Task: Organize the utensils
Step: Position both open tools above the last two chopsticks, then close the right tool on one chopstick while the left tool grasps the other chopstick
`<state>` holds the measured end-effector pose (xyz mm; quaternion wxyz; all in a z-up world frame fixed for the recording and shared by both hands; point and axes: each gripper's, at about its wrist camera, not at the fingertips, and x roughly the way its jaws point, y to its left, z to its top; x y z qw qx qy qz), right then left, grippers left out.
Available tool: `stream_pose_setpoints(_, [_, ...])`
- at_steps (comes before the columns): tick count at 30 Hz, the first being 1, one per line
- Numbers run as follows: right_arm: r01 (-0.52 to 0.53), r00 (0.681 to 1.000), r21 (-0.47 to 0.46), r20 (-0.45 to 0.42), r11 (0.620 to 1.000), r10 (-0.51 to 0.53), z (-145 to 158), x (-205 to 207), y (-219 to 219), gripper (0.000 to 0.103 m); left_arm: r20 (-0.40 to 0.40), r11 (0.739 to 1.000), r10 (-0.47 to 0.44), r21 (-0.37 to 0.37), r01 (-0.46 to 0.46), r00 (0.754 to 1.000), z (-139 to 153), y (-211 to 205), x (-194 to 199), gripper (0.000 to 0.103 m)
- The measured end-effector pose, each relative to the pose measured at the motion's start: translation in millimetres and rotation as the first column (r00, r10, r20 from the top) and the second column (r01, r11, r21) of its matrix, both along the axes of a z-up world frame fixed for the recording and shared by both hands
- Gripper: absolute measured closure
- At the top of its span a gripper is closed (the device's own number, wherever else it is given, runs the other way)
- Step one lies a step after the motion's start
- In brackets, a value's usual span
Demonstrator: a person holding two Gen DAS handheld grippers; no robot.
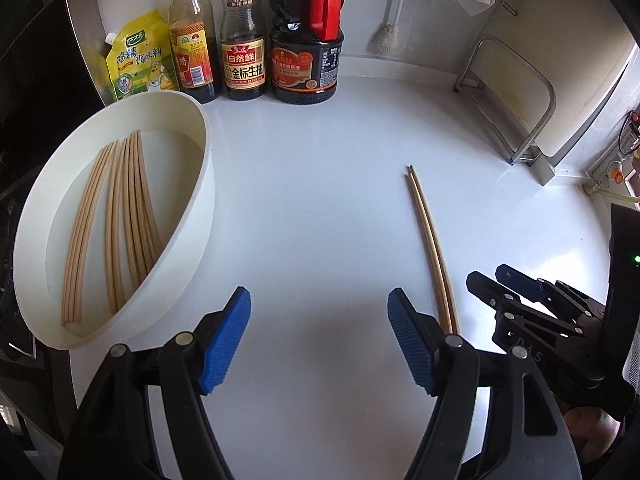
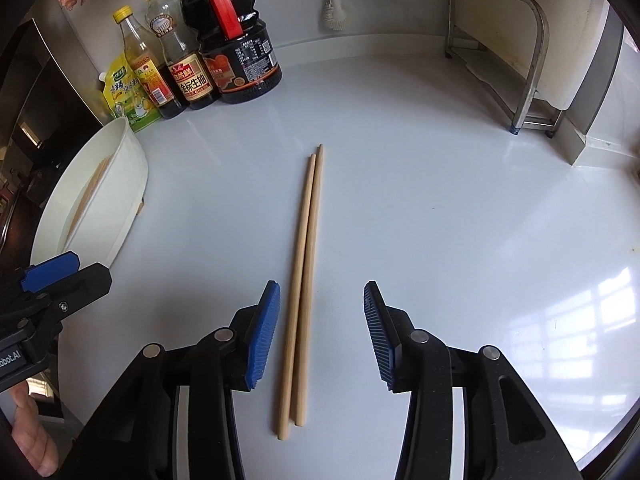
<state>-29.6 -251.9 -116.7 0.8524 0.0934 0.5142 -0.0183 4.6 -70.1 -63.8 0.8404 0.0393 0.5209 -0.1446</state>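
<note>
Two wooden chopsticks (image 2: 306, 280) lie side by side on the white counter (image 2: 440, 220), pointing away from me. My right gripper (image 2: 322, 286) is open and straddles their near half. They sit closer to its left pad (image 2: 264, 332), and neither pad presses on them. My left gripper (image 1: 318, 296) is open and empty over bare counter, between the white oval tub (image 1: 208, 184) and the same chopstick pair (image 1: 430, 248). Several more chopsticks (image 1: 120, 220) lie inside the tub. The right gripper (image 1: 488, 274) shows at the right in the left wrist view.
Three sauce bottles (image 1: 308, 40) and a yellow seasoning pouch (image 1: 136, 64) stand along the back wall behind the tub. A metal rack (image 2: 528, 64) stands at the back right, and a white brush (image 2: 332, 8) hangs on the wall. A hand (image 2: 28, 432) holds the left gripper (image 2: 86, 264).
</note>
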Motion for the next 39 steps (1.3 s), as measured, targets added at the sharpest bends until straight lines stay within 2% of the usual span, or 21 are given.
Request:
stream_pose_setpoints(17, [-0.056, 0.998, -0.08, -0.01, 0.995, 0.056, -30, 9, 5, 0.061, -0.038, 1.0, -0.001, 0.024, 0.002, 0.999, -26, -11, 2, 0.032])
stream_pose_setpoints(21, [-0.096, 0.995, -0.14, -0.001, 0.986, 0.097, -31, 12, 12, 0.061, -0.046, 1.0, 0.004, 0.023, -0.003, 0.999, -30, -13, 6, 0.032])
stream_pose_setpoints(22, [-0.103, 0.995, -0.147, 0.003, 0.984, 0.104, -32, 12, 13, 0.062, -0.046, 1.0, 0.002, 0.022, -0.001, 0.999, -30, -15, 7, 0.032])
stream_pose_setpoints(24, [-0.115, 0.993, -0.158, 0.012, 0.981, 0.118, -33, 12, 14, 0.071, -0.045, 1.0, -0.001, 0.019, 0.002, 0.999, -32, -19, 7, 0.032])
stream_pose_setpoints(26, [-0.125, 0.992, -0.159, 0.015, 0.979, 0.129, -33, 10, 13, 0.089, -0.046, 1.0, -0.007, 0.018, 0.008, 0.999, -34, -26, 9, 0.032])
stream_pose_setpoints(28, [-0.123, 0.992, -0.155, 0.018, 0.98, 0.127, -33, 8, 9, 0.095, -0.049, 1.0, -0.014, 0.016, 0.015, 0.999, -38, -34, 10, 0.031])
stream_pose_setpoints(39, [-0.049, 0.998, -0.128, 0.022, 0.991, 0.053, -28, -14, -37, 0.096, -0.087, 0.999, -0.035, 0.014, 0.036, 0.996, -63, -76, 21, 0.03])
